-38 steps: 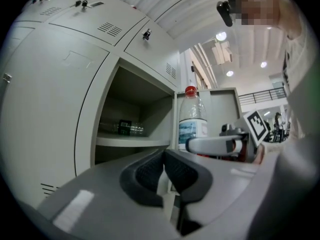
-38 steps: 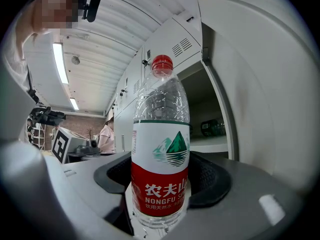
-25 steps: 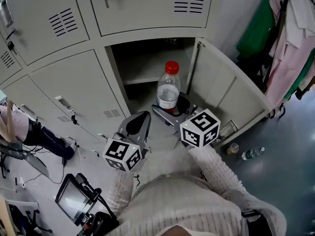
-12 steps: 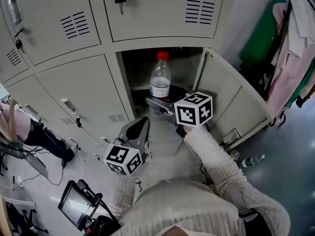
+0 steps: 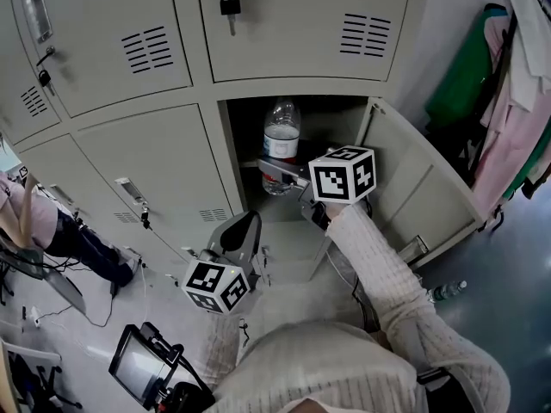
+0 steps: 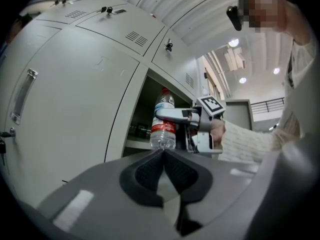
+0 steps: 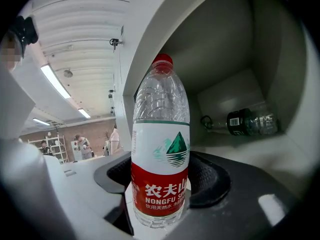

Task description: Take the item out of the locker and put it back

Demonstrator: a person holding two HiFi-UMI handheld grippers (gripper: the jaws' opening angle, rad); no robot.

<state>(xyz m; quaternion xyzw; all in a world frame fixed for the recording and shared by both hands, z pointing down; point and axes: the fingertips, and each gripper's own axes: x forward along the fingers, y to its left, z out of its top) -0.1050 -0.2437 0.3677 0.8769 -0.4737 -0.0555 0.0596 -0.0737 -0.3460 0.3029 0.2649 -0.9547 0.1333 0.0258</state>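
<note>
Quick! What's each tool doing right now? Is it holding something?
Left tool: closed, holding nothing.
Right tool: closed on the water bottle.

The water bottle (image 7: pixel 160 149) carries a label (image 7: pixel 161 181) whose red lower band reads "农夫山" in large white characters, cut off at the bottle's curve. "NONGFU SP" stands beneath in white capitals, then a finer line beginning "饮用天然水". The label's white upper band bears a green mountain emblem. The second bottle (image 7: pixel 250 121), lying behind it, has a dark label with a white barcode patch, too small to read. The upper marker cube (image 5: pixel 343 175) and the lower marker cube (image 5: pixel 215 284) show black-and-white square codes, no letters.
</note>
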